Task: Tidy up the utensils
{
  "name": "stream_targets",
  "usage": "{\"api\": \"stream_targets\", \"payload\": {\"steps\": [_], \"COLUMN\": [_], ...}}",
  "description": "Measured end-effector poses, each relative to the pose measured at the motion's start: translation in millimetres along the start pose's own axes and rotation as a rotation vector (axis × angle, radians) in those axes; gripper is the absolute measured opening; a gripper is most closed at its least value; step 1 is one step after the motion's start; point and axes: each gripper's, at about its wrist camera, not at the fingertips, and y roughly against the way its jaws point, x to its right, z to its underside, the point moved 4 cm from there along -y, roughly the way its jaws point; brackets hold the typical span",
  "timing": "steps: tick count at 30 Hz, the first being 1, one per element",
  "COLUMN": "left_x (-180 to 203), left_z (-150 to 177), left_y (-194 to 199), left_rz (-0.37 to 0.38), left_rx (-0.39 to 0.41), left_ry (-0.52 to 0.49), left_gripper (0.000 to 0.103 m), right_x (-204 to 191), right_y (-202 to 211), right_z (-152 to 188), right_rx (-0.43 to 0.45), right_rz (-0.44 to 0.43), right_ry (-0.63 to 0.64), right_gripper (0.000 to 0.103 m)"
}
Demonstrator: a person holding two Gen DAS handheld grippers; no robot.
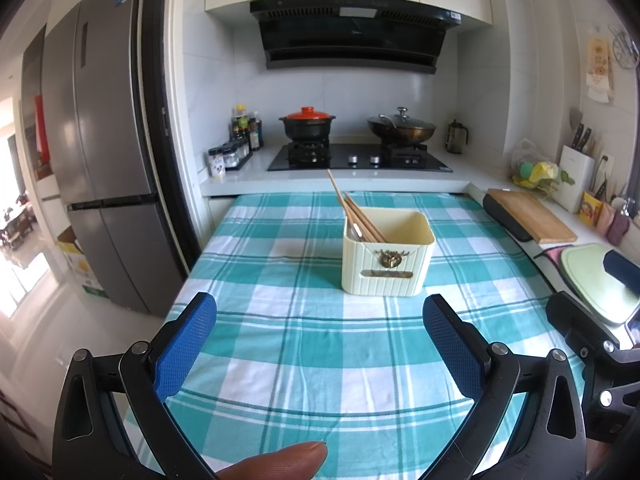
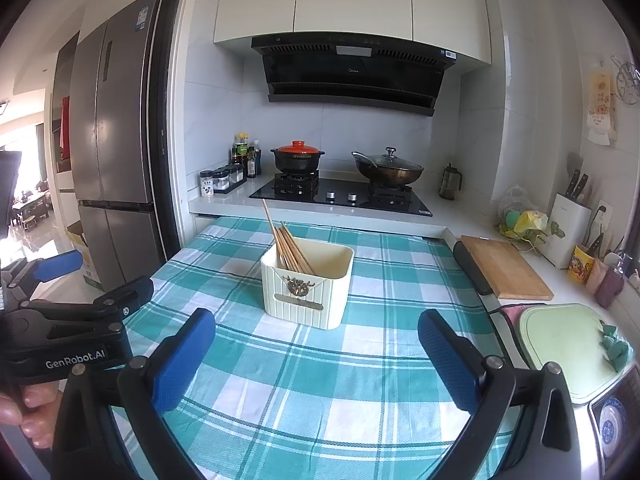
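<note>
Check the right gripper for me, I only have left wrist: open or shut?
Observer: Open. The right gripper has its jaws spread wide, with nothing between them.
Operator: Anything on the green board? The gripper blocks part of it for me.
Observer: A crumpled green cloth lies on the pale green board, near its right edge.
Operator: And nearer than the board?
Observer: A blue-and-white dish at the bottom right corner, partly cut off by the frame.
</note>
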Motion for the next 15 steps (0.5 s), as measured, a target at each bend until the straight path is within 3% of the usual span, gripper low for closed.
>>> {"api": "stream_targets", "payload": {"steps": [15], "left_x": [0.1], "left_z": [-0.1], "left_y": [0.1], "left_rz": [-0.001], "left_rx": [-0.001], "left_ry": [0.0], "left_gripper": [0.103], "right_x": [0.4], "right_y": [1.0], "right_z": [-1.0], "right_rx": [0.005], "right_rz": [-0.001], "right_ry": [0.005], "right_gripper": [0.103]}}
